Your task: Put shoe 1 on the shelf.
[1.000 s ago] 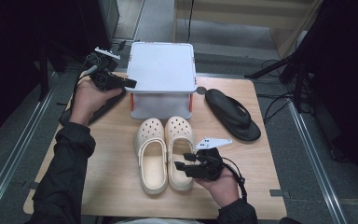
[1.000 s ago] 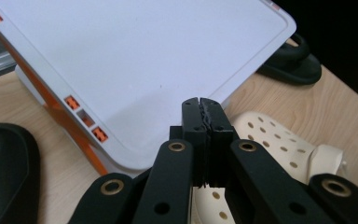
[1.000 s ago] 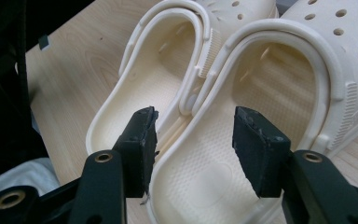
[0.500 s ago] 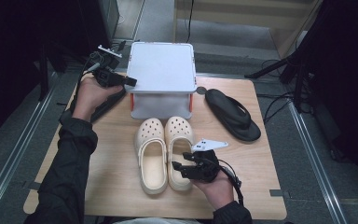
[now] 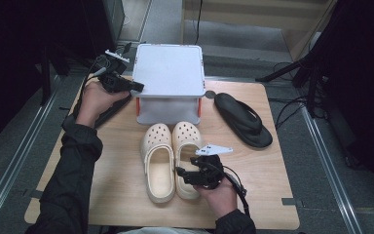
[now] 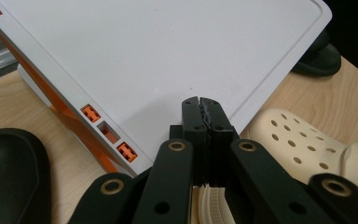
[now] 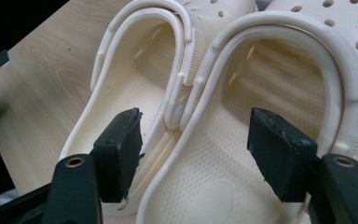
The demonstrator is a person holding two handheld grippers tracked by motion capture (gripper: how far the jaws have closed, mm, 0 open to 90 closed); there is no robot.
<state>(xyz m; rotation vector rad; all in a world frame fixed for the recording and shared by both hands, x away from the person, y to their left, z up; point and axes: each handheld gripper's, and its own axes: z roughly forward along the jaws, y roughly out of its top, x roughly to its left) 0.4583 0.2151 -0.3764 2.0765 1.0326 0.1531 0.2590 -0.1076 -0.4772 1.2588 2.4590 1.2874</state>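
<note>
My right gripper (image 5: 181, 174) hangs wide open, holding nothing, at the heel of the right clog (image 5: 186, 155), whose long axis runs fwd toward the box (image 5: 168, 80), prob. straddling its inner wall, w/ my left gripper (image 5: 135, 87) closed, empty, farther off.

A light wooden table (image 5: 112, 161) is carrying everything. A white lidded box (image 5: 168, 80) is sitting at the middle of its far edge. Two cream clogs (image 5: 168, 158) are lying side by side at the centre, toes toward the box. A black sandal (image 5: 243, 119) is lying near the far right corner, another dark sandal (image 5: 108, 108) near the far left.
</note>
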